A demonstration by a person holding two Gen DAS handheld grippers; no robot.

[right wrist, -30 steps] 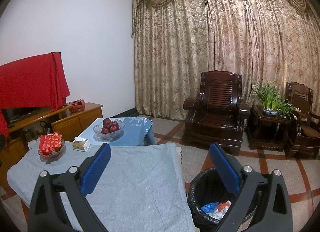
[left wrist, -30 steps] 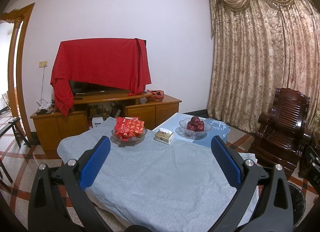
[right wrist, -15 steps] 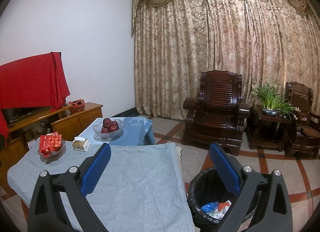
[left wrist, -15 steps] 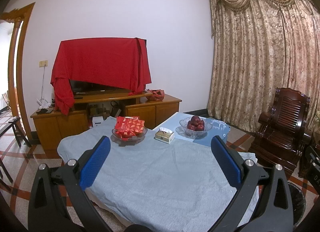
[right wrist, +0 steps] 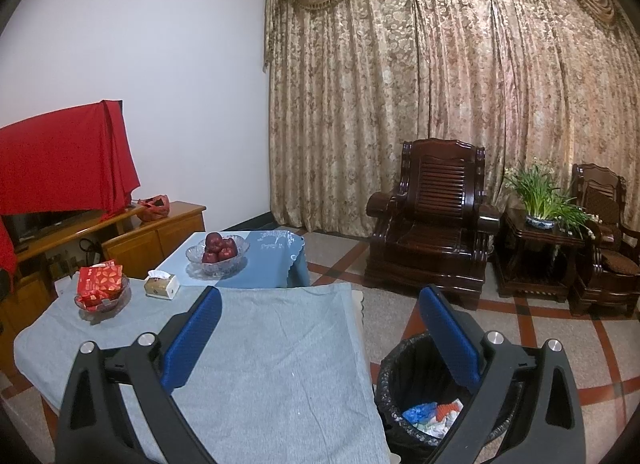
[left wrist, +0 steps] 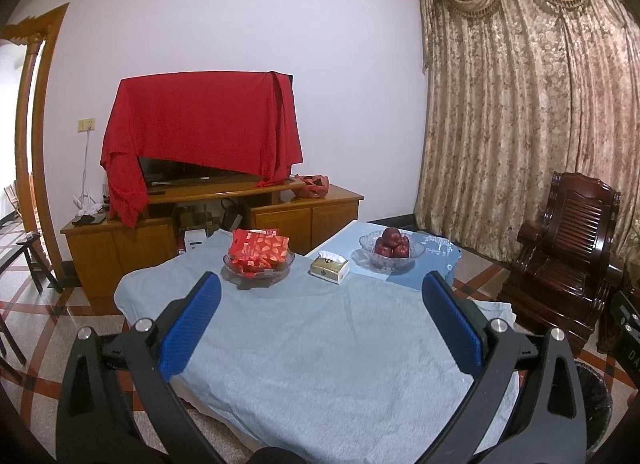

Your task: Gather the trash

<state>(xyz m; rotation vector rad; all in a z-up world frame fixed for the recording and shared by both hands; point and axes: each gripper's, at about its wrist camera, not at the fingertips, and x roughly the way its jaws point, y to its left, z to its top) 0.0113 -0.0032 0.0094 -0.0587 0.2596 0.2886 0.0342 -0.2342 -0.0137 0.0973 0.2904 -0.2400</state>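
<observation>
**Ana:** Right wrist view first: the grey-clothed table (right wrist: pixel 260 364) fills the lower left, and the black-lined bin (right wrist: pixel 400 376) stands on the floor just beside its near corner, at about 5 o'clock from the right gripper (right wrist: pixel 318 338). Crumpled trash (right wrist: pixel 434 416), blue, white and a bit of red, already lies at the bottom.

**Ben:** Which tongs sit nearer the bin?

**Ana:** The right ones; one blue pad overlaps the bin's rim in that view. From the left gripper (left wrist: pixel 320 322) only a sliver of the bin (left wrist: pixel 596 404) shows, at 4 o'clock. Both pairs are spread wide and hold nothing.

**Ben:** Anything loose left on the cloth?

**Ana:** I see none. At 11 o'clock from the left gripper sits a glass bowl of red packets (left wrist: pixel 259 254), at 12 a tissue box (left wrist: pixel 330 267), at 1 a bowl of apples (left wrist: pixel 392 250). They look like furnishings, so I'd judge collecting is about finished.

**Ben:** Obstacles?

**Ana:** Only the table corner by the bin; the dark armchair (right wrist: pixel 436 220) stands well apart.
</observation>
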